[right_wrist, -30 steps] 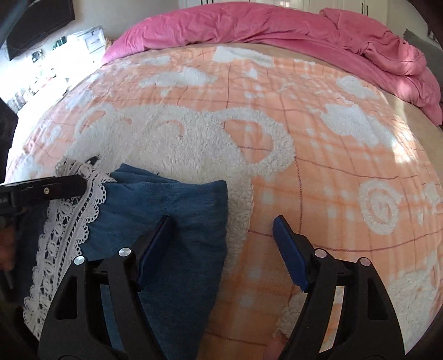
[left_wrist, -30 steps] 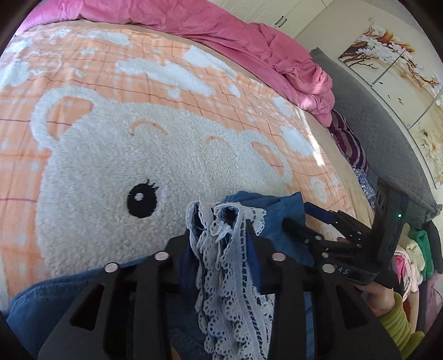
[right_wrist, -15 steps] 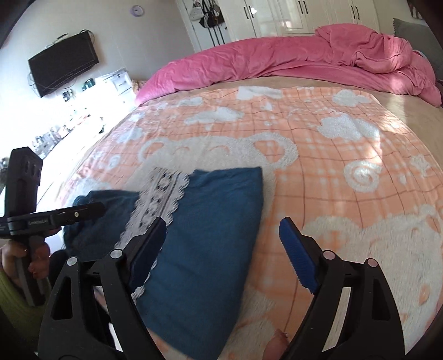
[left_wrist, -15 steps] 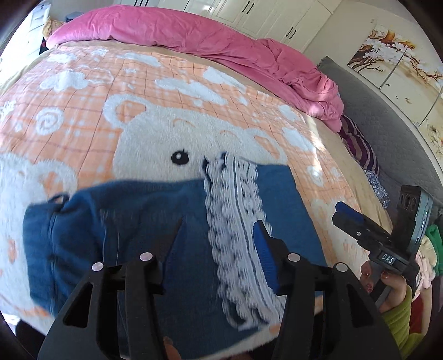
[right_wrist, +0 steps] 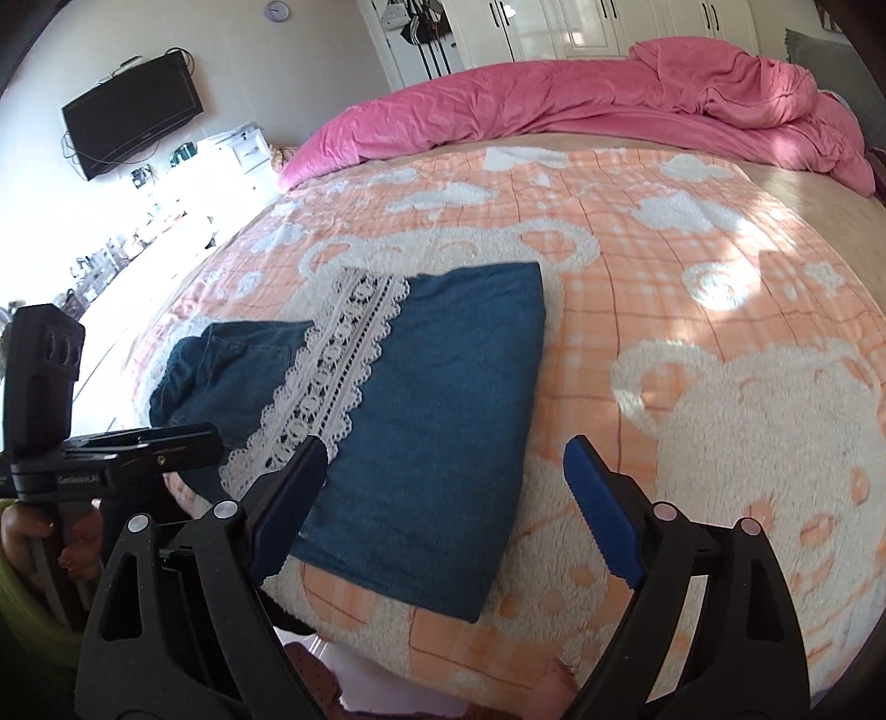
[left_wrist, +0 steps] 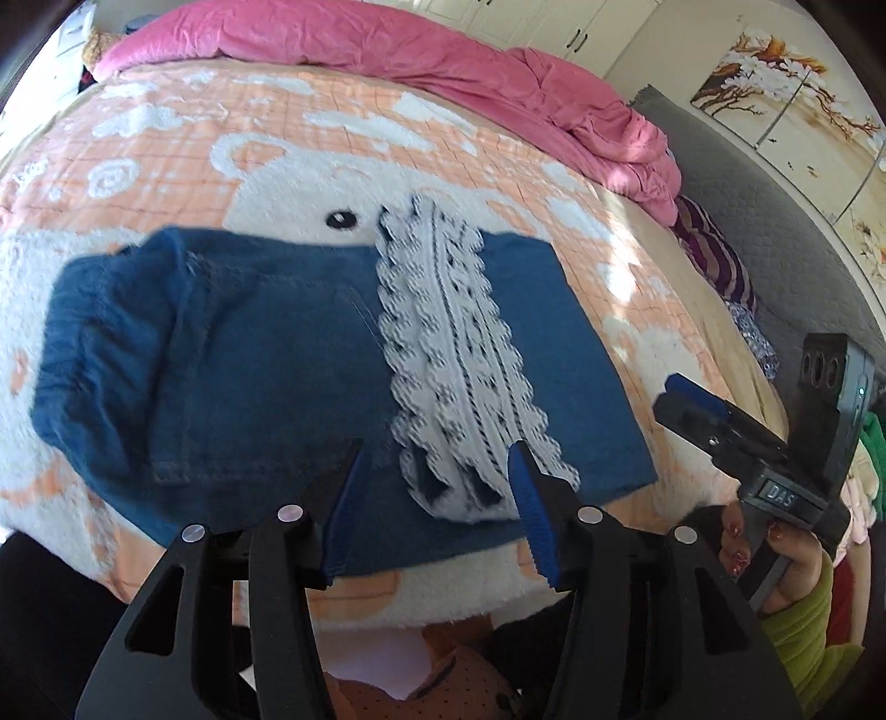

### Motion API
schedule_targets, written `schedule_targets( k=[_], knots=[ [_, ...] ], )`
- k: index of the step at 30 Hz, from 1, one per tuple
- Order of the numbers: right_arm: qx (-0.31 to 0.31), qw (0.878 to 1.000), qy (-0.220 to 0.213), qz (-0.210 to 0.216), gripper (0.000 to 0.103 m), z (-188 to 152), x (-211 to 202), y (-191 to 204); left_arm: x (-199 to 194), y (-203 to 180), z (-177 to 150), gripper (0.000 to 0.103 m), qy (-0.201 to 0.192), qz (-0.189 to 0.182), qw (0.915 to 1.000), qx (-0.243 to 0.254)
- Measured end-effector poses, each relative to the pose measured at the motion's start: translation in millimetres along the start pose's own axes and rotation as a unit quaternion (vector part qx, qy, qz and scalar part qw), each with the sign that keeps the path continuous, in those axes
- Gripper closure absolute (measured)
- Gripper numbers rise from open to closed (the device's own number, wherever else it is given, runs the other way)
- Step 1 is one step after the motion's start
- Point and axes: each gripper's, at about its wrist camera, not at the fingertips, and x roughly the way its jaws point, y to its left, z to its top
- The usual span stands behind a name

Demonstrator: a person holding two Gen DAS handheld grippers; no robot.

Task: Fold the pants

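The blue denim pants (left_wrist: 249,360) (right_wrist: 443,387) lie folded flat on the orange bear blanket (left_wrist: 332,144), near its front edge. A white lace hem band (left_wrist: 443,354) (right_wrist: 338,376) runs across the top of them. My left gripper (left_wrist: 434,448) hovers open above the near edge of the pants, with nothing between its blue pads. My right gripper (right_wrist: 446,443) hangs over the right part of the pants; its jaws are opening and grip nothing. In the left wrist view the right gripper (left_wrist: 686,404) stands off to the right of the pants.
A crumpled pink duvet (left_wrist: 443,50) (right_wrist: 609,111) lies along the far side of the bed. A grey padded headboard (left_wrist: 775,221) and loose clothes are on the right. A wall TV (right_wrist: 133,111) and a cluttered white dresser stand at the left. A hand in a green sleeve (left_wrist: 797,581) holds the right gripper.
The left gripper let go of the lace hem, opened and drew back toward the near edge. The right gripper also drew back and widened. The pants now lie flat and folded.
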Motion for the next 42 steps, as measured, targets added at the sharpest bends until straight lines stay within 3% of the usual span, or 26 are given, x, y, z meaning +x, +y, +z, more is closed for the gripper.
schedule_targets(
  k=[9, 11, 13, 18, 23, 26, 34, 37, 42],
  knots=[
    [-0.007, 1.0, 0.018, -0.006, 0.022, -9.4, 11.8, 0.4, 22.7, -6.9, -8.9, 0.053, 0.032, -0.003, 0.9995, -0.002],
    [-0.005, 1.0, 0.019, -0.007, 0.022, -10.0, 14.0, -2.3, 26.2, -7.6, -9.8, 0.056, 0.029, -0.002, 0.9996, -0.005],
    [-0.004, 1.0, 0.019, -0.009, 0.022, -10.2, 16.2, -5.2, 28.8, -10.7, -11.1, 0.072, 0.025, 0.002, 0.9997, 0.004],
    [-0.006, 1.0, 0.012, 0.015, 0.022, -11.2, 15.8, -5.4, 24.1, -11.8, -13.9, 0.082, 0.024, 0.005, 0.9997, 0.01],
    [-0.045, 0.998, -0.022, 0.03, 0.022, -7.5, -0.1, 10.0, 9.6, -10.8, -19.6, 0.082, 0.023, 0.018, 0.9993, 0.021],
    [-0.074, 0.996, -0.012, 0.041, 0.022, -9.4, 4.9, 22.2, 14.8, -13.5, -22.0, 0.082, 0.027, 0.03, 0.9988, 0.028],
    [-0.097, 0.993, 0.065, -0.011, 0.022, -26.4, 43.3, 24.2, 16.1, -16.2, -25.0, 0.077, 0.019, 0.053, 0.9972, 0.05],
    [-0.131, 0.989, 0.065, -0.033, 0.022, -31.5, 47.6, 32.6, 13.7, -16.8, -26.2, 0.077, 0.018, 0.056, 0.997, 0.05],
    [-0.106, 0.994, 0.036, -0.015, 0.022, -25.6, 30.6, 27.5, -2.4, -20.1, -27.1, 0.077, 0.002, 0.064, 0.9964, 0.055]
  ],
)
